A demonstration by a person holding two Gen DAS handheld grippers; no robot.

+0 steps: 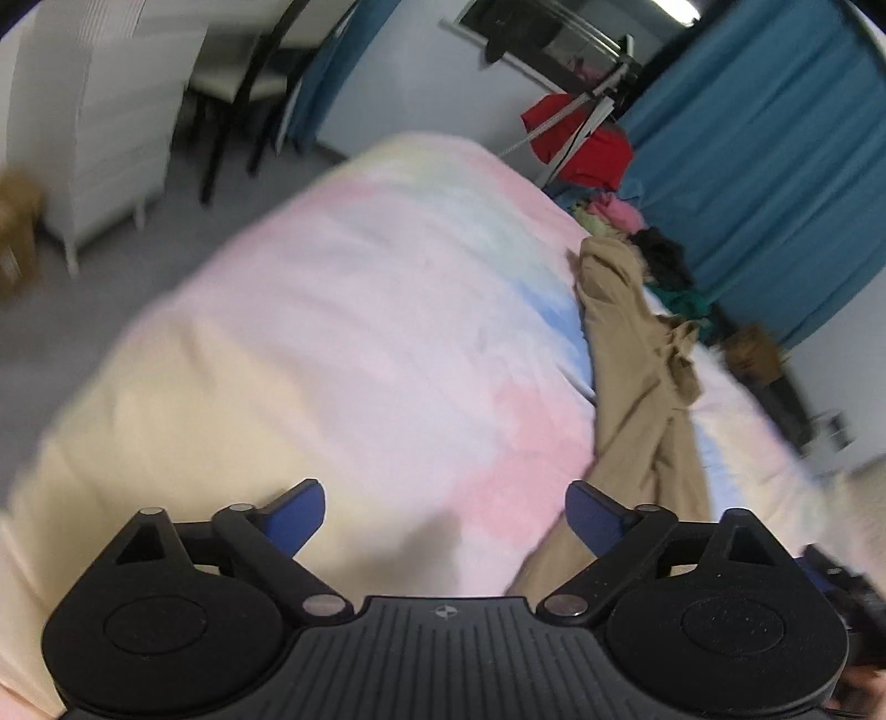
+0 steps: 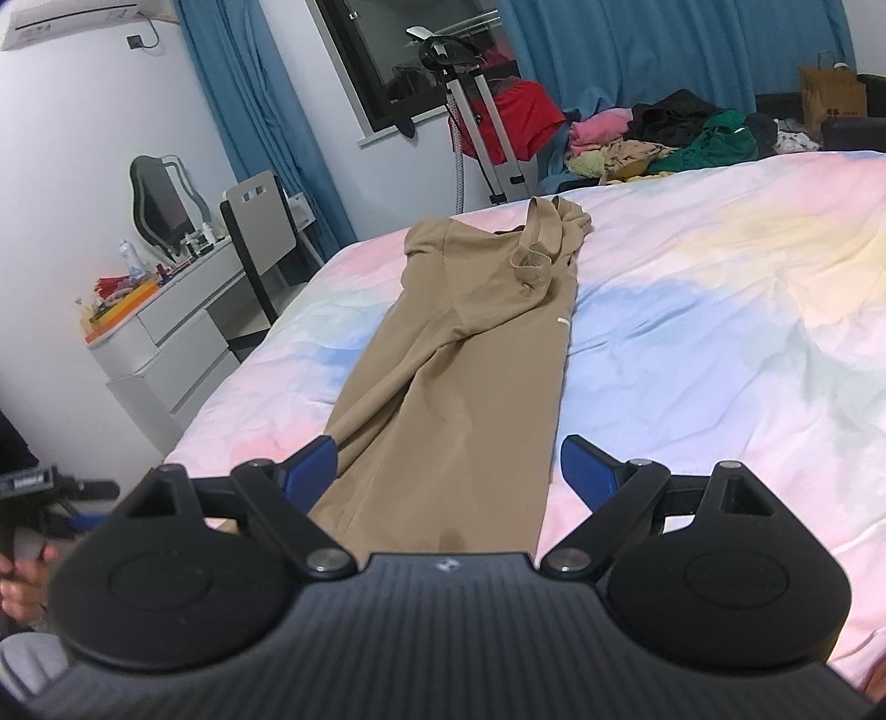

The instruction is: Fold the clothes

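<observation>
A tan garment (image 2: 470, 343) lies stretched lengthwise on the pastel bedspread (image 2: 720, 288), its far end bunched up. My right gripper (image 2: 448, 471) hovers open over the near end of the garment, blue fingertips (image 2: 313, 462) on either side of the cloth, not pressing it. In the blurred left wrist view the same tan garment (image 1: 626, 354) runs along the right side. My left gripper (image 1: 446, 512) is open above bare bedspread (image 1: 332, 332), to the left of the garment, with nothing between its fingers.
A pile of mixed clothes (image 2: 675, 138) sits at the far edge of the bed. A metal stand with red cloth (image 2: 498, 122) stands beyond it, before blue curtains (image 2: 664, 50). A white dresser (image 2: 166, 343) and chair (image 2: 260, 238) flank the bed's left side. A hand (image 2: 22, 576) shows at the lower left.
</observation>
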